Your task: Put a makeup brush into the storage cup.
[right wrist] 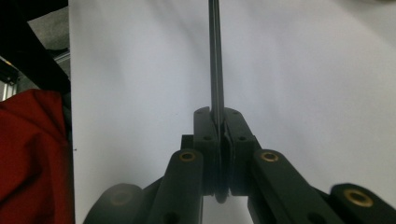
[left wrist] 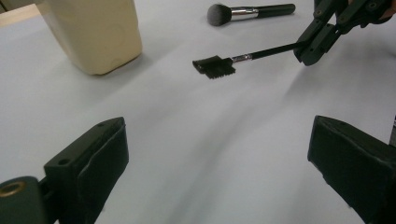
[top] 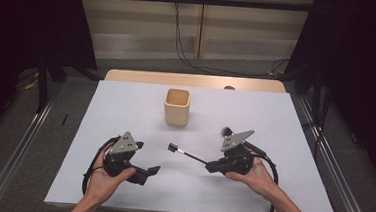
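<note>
The right tool (top: 211, 167) is squeezed shut on the thin black handle of a small comb brush (top: 186, 154). In the right gripper view the handle (right wrist: 216, 60) runs straight up from between the two pressed jaws. The brush sticks out from the right tool toward the left, and its little black comb head (left wrist: 214, 66) hangs just above the tabletop (top: 126, 106), in front of the cream cup (top: 177, 106). The left tool (top: 154, 170) is wide open and has nothing in it; in the left gripper view its two black jaws stand far apart over the bare white top. It sits well to the left of the comb head. A fluffy makeup brush (left wrist: 250, 11) lies flat behind the right tool, to the right of the cup.
</note>
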Available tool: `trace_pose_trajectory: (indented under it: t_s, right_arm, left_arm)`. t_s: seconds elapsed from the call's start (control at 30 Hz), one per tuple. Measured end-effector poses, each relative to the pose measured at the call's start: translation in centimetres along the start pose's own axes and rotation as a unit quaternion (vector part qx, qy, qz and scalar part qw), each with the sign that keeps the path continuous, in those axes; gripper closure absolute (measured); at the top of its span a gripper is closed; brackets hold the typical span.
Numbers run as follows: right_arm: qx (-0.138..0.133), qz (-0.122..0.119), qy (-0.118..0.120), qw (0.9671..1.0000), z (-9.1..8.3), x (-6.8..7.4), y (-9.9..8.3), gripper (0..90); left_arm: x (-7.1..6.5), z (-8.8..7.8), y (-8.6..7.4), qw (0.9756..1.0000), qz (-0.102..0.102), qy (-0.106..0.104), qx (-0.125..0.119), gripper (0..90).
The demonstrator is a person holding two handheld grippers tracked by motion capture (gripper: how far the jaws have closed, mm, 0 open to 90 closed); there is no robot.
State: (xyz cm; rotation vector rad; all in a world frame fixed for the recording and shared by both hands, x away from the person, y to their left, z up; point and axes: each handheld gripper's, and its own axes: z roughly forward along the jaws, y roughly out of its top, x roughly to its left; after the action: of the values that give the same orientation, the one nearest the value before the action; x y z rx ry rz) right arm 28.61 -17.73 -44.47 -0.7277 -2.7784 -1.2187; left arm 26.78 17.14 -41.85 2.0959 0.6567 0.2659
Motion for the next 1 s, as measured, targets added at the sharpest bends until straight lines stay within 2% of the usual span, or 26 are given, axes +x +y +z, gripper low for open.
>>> trace_pose_trajectory:
  t_s: [0.1, 0.13, 0.23, 0.43, 0.47, 0.57, 0.73, 0.9, 0.97, 1.0]
  right_arm:
    - [-0.015, 0.004, -0.003, 0.9999, 0.0, 0.0, -0.3, 86.3]
    - [-0.030, 0.007, -0.003, 0.9995, -0.1, 0.0, -0.5, 86.3]
    - [-0.050, 0.013, -0.001, 0.9987, -0.2, 0.1, -0.8, 86.3]
    - [-0.079, 0.012, -0.001, 0.9968, -0.1, 0.3, -1.0, 86.2]
    - [-0.095, 0.015, 0.000, 0.9953, -0.2, 0.3, -1.1, 86.3]
    - [-0.117, 0.014, 0.000, 0.9931, -0.1, 0.4, -1.2, 86.3]
    - [-0.141, 0.008, -0.006, 0.9899, 0.0, 0.6, -1.3, 86.3]
    - [-0.174, 0.001, -0.008, 0.9847, -0.2, 0.7, -1.3, 86.3]
    - [-0.180, -0.001, -0.007, 0.9836, -0.2, 0.7, -1.3, 86.3]
    - [-0.190, -0.006, -0.007, 0.9818, -0.2, 0.8, -1.3, 86.3]
  left_arm:
    - [0.1, -0.1, -0.4, 1.0000, -0.006, 0.004, -0.003, 5.1]
    - [0.1, -0.3, -0.6, 0.9999, -0.008, 0.006, -0.006, 5.2]
    - [0.1, -0.5, -0.9, 0.9998, -0.016, 0.006, -0.014, 5.1]
    - [0.3, -0.6, -1.0, 0.9997, -0.014, 0.012, -0.017, 5.1]
    - [0.3, -0.6, -1.1, 0.9997, -0.012, 0.011, -0.019, 5.1]
    - [0.3, -0.6, -1.2, 0.9996, -0.012, 0.013, -0.021, 5.0]
    - [0.1, -0.4, -1.4, 0.9995, -0.014, 0.002, -0.027, 4.7]
    - [-0.1, -0.2, -1.3, 0.9995, -0.006, 0.006, -0.031, 4.4]
    - [-0.1, -0.2, -1.2, 0.9995, -0.004, 0.007, -0.032, 4.4]
    - [-0.2, -0.1, -1.2, 0.9990, -0.011, 0.005, -0.043, 4.3]
